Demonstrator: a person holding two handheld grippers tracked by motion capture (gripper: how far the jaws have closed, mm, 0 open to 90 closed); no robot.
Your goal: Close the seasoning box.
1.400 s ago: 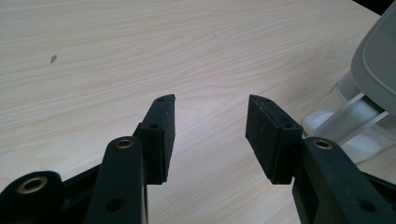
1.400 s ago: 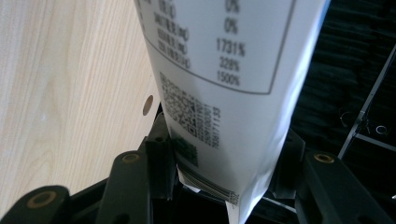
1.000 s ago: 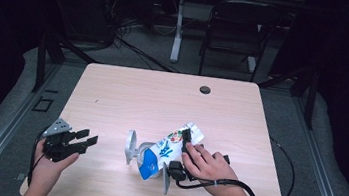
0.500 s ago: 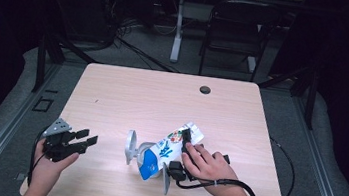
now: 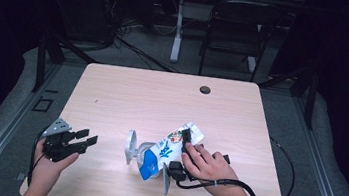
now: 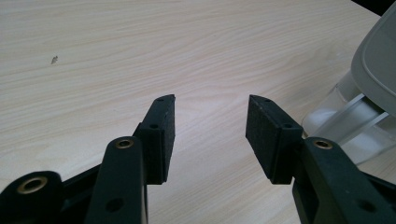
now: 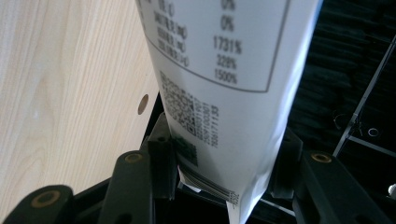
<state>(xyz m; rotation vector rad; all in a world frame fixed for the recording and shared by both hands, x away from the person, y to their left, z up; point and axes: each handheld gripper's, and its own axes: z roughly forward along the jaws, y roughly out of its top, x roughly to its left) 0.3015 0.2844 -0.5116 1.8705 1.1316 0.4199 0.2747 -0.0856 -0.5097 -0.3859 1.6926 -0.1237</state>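
Right gripper view is showing the pouch (image 7: 219, 93) print, QR code; high view is showing its blue front. Right gripper (image 7: 224, 158) is clamping the pouch between its jaws; left gripper (image 6: 210, 135) is sitting open, empty.

The high view looks down on the table (image 5: 127, 97); both gripper views sit close above it, seemingly sharing its wood.
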